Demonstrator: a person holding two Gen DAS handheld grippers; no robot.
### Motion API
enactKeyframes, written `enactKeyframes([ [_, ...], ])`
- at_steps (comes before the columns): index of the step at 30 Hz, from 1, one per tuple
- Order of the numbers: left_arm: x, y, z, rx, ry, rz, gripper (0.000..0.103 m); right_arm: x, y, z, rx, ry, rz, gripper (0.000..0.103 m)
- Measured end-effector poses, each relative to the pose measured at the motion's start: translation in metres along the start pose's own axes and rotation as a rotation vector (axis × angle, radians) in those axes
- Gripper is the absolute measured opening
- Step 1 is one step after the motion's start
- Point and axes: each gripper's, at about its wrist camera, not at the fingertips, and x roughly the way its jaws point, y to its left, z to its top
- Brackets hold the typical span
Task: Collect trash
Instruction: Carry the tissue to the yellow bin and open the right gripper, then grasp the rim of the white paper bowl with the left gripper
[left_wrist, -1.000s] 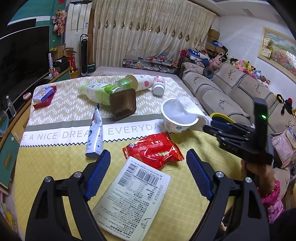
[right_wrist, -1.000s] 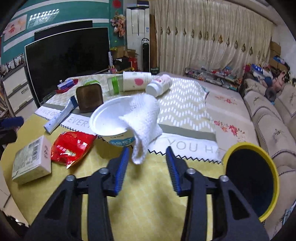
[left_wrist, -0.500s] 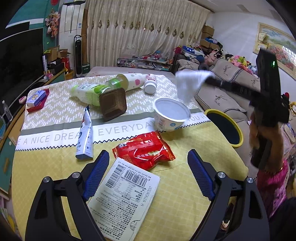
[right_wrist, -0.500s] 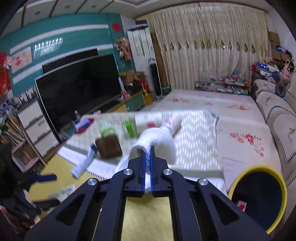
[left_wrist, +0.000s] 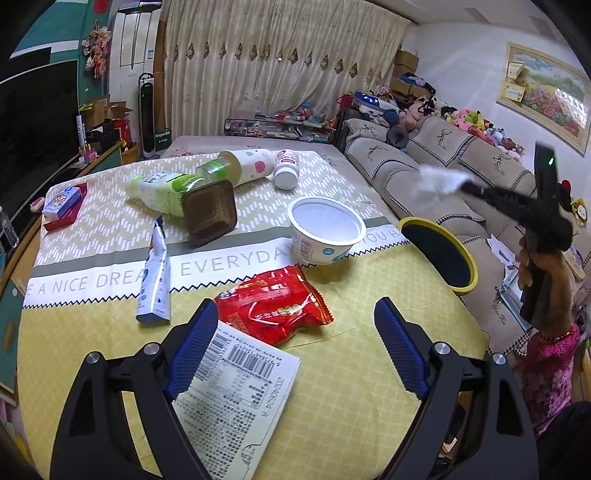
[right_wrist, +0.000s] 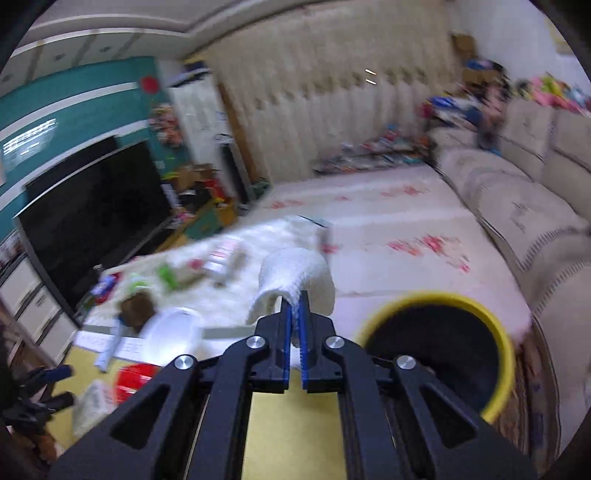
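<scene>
My right gripper is shut on a crumpled white tissue, held in the air just left of the yellow-rimmed bin. From the left wrist view the same tissue hangs blurred above and right of the bin, beside the table's right edge. My left gripper stands open low over the table, its jaws astride a red snack bag and a white barcode-labelled box. An empty white cup stands behind the bag.
On the table lie a tube, a brown tub, a green-labelled bottle, a paper cup, a small white bottle and a blue box. A sofa lines the right; a television stands left.
My right gripper closed on the tissue at the white cup, lifted it and swung it right, toward the bin. The left gripper stayed where it was, open.
</scene>
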Motion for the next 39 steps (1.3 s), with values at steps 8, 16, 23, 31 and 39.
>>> enactKeyframes([
  [8,0.011,-0.020,0.005,0.045,0.019,-0.007,0.085,0.046,-0.095,-0.026,0.161,0.136,-0.180,0.005],
  [16,0.020,-0.037,0.014,0.078,0.029,-0.021,0.085,0.080,-0.122,-0.050,0.162,0.218,-0.339,0.039],
  [23,0.032,-0.056,0.033,0.108,0.022,-0.044,0.085,0.052,-0.103,-0.044,0.124,0.101,-0.314,0.048],
  [31,0.074,-0.093,0.061,0.147,0.022,-0.042,0.085,0.033,-0.085,-0.040,0.111,0.050,-0.240,0.049],
  [39,0.136,-0.107,0.074,0.141,0.110,0.045,0.074,0.035,-0.092,-0.048,0.124,0.070,-0.213,0.049],
])
